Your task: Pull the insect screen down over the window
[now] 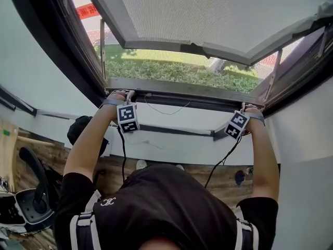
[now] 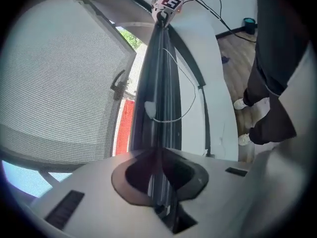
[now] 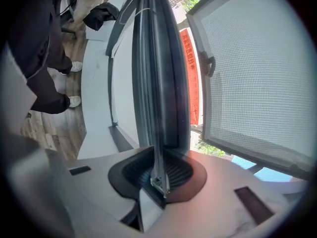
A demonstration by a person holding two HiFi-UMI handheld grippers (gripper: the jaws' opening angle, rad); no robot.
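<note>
Both arms reach up to the foot of the window opening, where the insect screen's dark pull bar (image 3: 158, 83) runs level along the lower frame, just above the white sill (image 1: 177, 137). The left tool (image 1: 128, 95) grips the bar near its left end: in the left gripper view the jaws stand almost together, with the bar's thin edge pinched between their dark pads. The right tool (image 1: 243, 108) holds the right end the same way, its jaws narrowly parted and clamped on the bar's metal end. I cannot make out the screen's own mesh above the bar. Beyond it, a window panel (image 1: 208, 14) with a mesh-like surface tilts outward over the grass (image 1: 171, 69). A thin cord (image 1: 166, 111) hangs in a loop below the bar.
</note>
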